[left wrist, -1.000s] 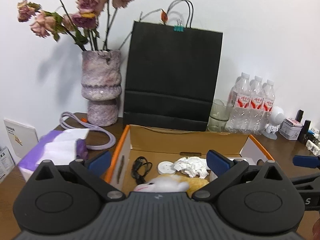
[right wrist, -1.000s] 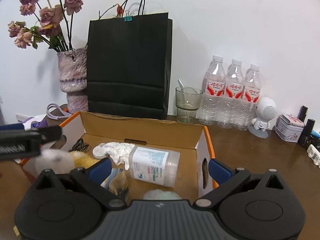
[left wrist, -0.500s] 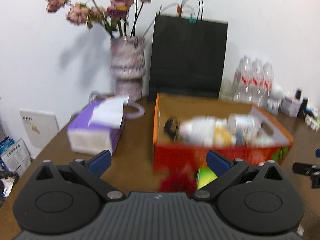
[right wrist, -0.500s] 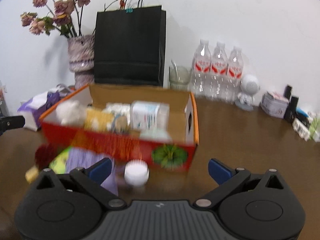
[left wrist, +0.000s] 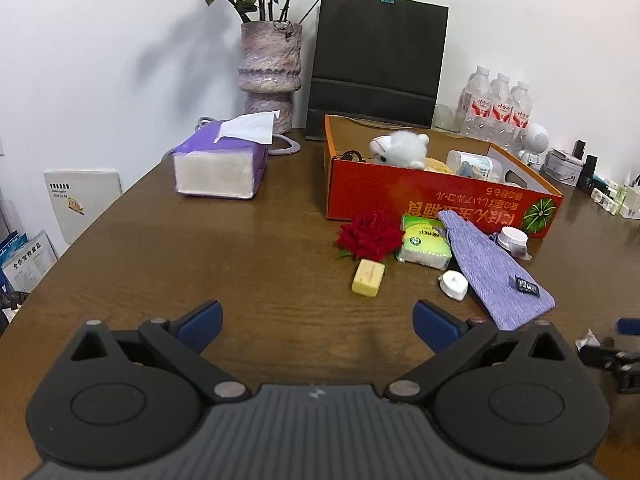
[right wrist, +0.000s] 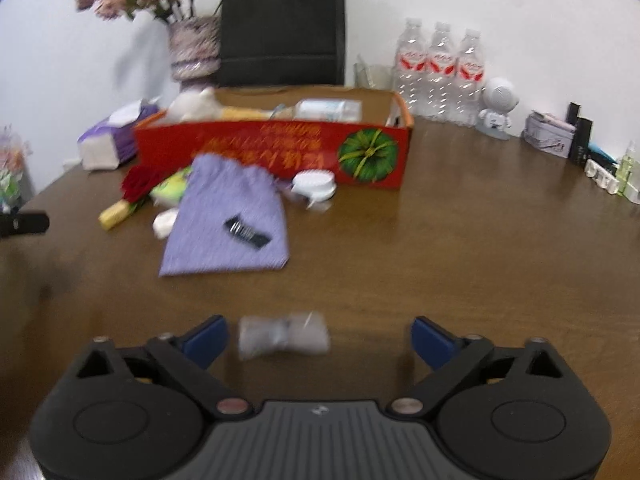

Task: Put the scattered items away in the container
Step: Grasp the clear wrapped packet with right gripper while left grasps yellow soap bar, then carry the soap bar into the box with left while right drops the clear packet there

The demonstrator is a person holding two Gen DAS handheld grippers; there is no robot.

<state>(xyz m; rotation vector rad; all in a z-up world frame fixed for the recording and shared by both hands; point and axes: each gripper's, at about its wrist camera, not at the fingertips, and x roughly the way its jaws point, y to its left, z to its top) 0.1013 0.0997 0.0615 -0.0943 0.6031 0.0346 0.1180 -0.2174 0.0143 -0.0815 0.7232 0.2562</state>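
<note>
The red cardboard box [left wrist: 440, 196] [right wrist: 280, 148] holds a white plush toy [left wrist: 400, 148], a clear jar [left wrist: 476, 162] and other items. In front of it on the table lie a red rose [left wrist: 370, 234], a yellow bar [left wrist: 369, 277], a green tissue pack [left wrist: 425, 242], a purple pouch [left wrist: 496, 268] [right wrist: 230, 216], a white-capped jar [left wrist: 511, 240] [right wrist: 314, 186] and a small white disc [left wrist: 454, 285]. A small clear packet [right wrist: 282, 334] lies just ahead of my right gripper [right wrist: 318, 334]. Both my left gripper [left wrist: 316, 320] and my right one are open and empty, well back from the box.
A purple tissue box [left wrist: 222, 160], a vase of dried roses [left wrist: 270, 68] and a black paper bag [left wrist: 378, 64] stand at the back. Water bottles [right wrist: 440, 72], a white robot figure [right wrist: 498, 112] and small cosmetics [right wrist: 576, 140] line the right. The table's left edge is near.
Both grippers have pulled back and away from above the box; the scattered items in front of the box have come into view.
</note>
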